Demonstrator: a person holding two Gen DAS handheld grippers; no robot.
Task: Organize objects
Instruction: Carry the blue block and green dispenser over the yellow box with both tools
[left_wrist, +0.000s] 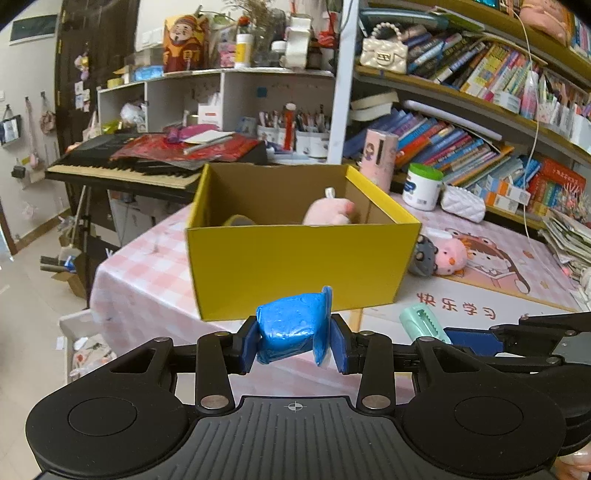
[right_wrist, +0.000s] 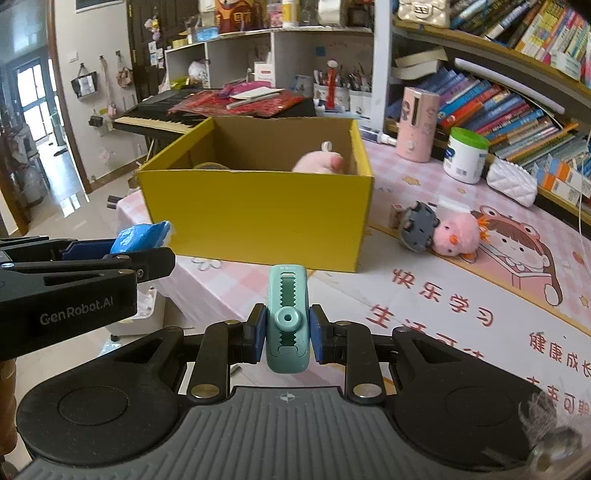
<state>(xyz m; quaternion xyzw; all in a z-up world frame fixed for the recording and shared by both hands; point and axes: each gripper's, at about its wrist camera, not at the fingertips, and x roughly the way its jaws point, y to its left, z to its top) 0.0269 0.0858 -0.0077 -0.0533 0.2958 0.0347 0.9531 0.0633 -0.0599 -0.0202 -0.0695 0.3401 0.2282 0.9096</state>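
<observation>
My left gripper (left_wrist: 293, 341) is shut on a blue wrapped packet (left_wrist: 291, 326), held in the air in front of the yellow cardboard box (left_wrist: 295, 266). My right gripper (right_wrist: 287, 334) is shut on a mint-green correction tape dispenser (right_wrist: 288, 317), also short of the yellow cardboard box (right_wrist: 258, 218). Inside the box lie a pink plush toy (right_wrist: 319, 162) and a tape roll (left_wrist: 238, 220). In the right wrist view the left gripper (right_wrist: 122, 251) with the blue packet (right_wrist: 142, 236) sits at the left. The green dispenser (left_wrist: 423, 325) shows at the right of the left wrist view.
A pink plush chick with a grey hat (right_wrist: 439, 230) lies on the pink desk mat (right_wrist: 461, 295) right of the box. A white jar with green lid (right_wrist: 465, 155), a pink canister (right_wrist: 417, 123) and a white quilted pouch (right_wrist: 511, 182) stand before the bookshelf. A keyboard (left_wrist: 122, 162) sits behind.
</observation>
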